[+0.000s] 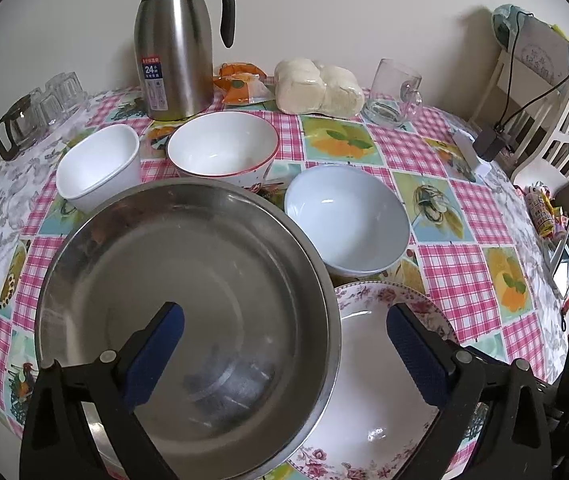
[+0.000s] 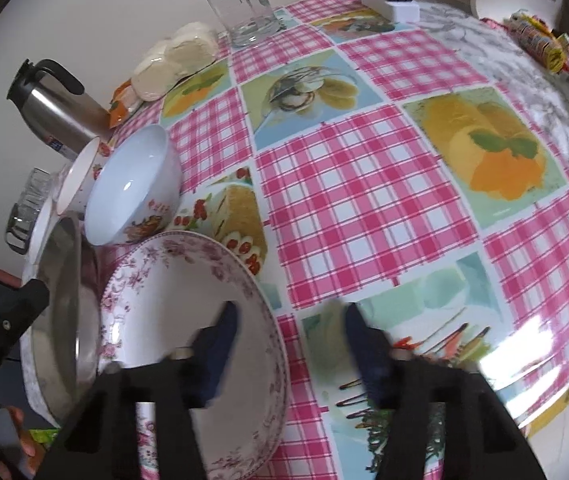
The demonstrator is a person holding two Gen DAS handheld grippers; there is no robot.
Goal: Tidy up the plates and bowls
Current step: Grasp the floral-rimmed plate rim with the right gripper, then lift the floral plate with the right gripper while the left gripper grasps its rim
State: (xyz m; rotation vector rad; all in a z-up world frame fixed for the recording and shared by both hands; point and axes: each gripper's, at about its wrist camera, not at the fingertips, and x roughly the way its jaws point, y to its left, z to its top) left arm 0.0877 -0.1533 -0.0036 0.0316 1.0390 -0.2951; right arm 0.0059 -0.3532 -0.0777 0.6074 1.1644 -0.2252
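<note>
Steel bowl (image 1: 188, 308) sits on the tabletop (image 1: 444, 272) in the left wrist view, its rim overlapping the floral plate (image 1: 372, 392); the left claw (image 1: 284, 344) hangs spread over both, one finger above each. In the right wrist view, the right claw (image 2: 290, 344) is spread, straddling the floral plate's (image 2: 188, 296) right rim beside a white bowl (image 2: 132, 184).

Steel bowl (image 1: 188, 304) overlapping floral plate (image 1: 372, 392)

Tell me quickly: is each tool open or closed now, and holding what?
Left tool: open, straddling the steel bowl rim, holding nothing.
Right tool: open, straddling the floral plate rim, not gripping it.
</note>
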